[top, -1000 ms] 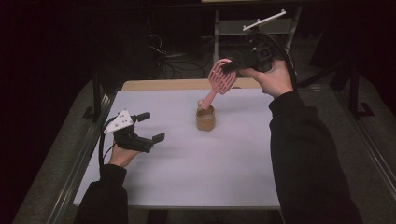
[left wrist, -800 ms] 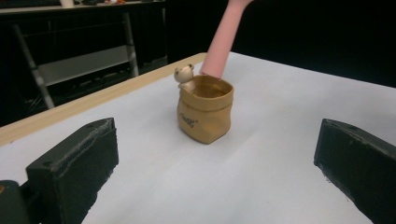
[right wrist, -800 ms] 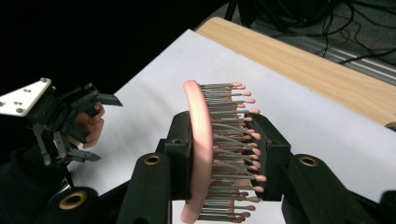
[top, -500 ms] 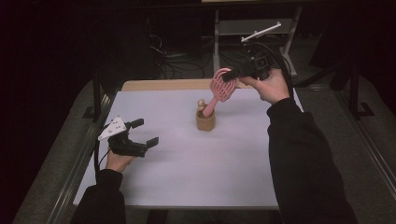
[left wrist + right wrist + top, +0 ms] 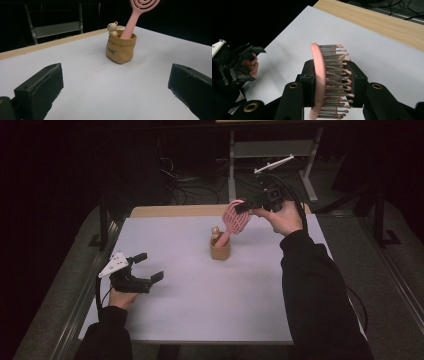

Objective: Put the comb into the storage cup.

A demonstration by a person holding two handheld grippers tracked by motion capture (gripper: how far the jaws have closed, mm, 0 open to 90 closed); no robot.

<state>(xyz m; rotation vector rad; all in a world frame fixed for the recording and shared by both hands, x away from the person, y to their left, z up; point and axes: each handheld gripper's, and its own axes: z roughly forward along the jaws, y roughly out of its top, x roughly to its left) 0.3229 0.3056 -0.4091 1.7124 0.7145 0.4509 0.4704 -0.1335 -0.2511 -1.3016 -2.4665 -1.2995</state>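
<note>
Pink hairbrush (image 5: 235, 218) found tilted, handle end down inside small tan pouch (image 5: 220, 251), round head up and leaning toward the far right. Head clamped between the jaws of the right tongs (image 5: 243, 208): in the right gripper view, brush (image 5: 322, 82) seen edge-on, back against one pad, bristle tips against the other. Right tongs held above the table's far side, clear of the surface. Pouch (image 5: 121, 48) upright near the middle of the white table (image 5: 200, 305), rim rolled over, lettering on the front too small to read. Small cream bear figure (image 5: 112, 28) perched at the pouch rim, just beside the brush handle (image 5: 129, 27). Left tongs (image 5: 148, 269) noted low over the near left part of the table, well apart from the pouch, jaws spread wide with nothing between them. Wooden strip along the table's far edge (image 5: 175, 210). Metal frame (image 5: 272, 150) and cables on the dark floor beyond.
</note>
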